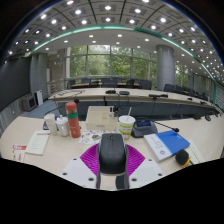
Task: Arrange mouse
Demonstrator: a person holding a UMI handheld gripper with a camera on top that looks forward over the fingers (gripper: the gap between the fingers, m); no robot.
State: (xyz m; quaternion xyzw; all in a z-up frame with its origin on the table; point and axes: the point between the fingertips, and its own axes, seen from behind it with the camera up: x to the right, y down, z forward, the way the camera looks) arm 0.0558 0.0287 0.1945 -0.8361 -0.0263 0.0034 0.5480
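Note:
A dark grey computer mouse point(112, 148) sits lengthwise between my gripper's point(112, 160) two fingers, pointing away from me. The purple pads point(90, 158) press against its left and right sides, so the gripper is shut on the mouse. It is over the near edge of a white table point(95, 135). I cannot tell whether the mouse rests on the table or is held just above it. The mouse's underside is hidden.
Beyond the mouse stand an orange bottle point(72, 117), small cups point(60, 125), a white paper cup point(126, 124) and a blue notebook point(145, 127). A booklet point(160, 145) lies to the right and papers point(30, 145) to the left. Long desks and chairs fill the room behind.

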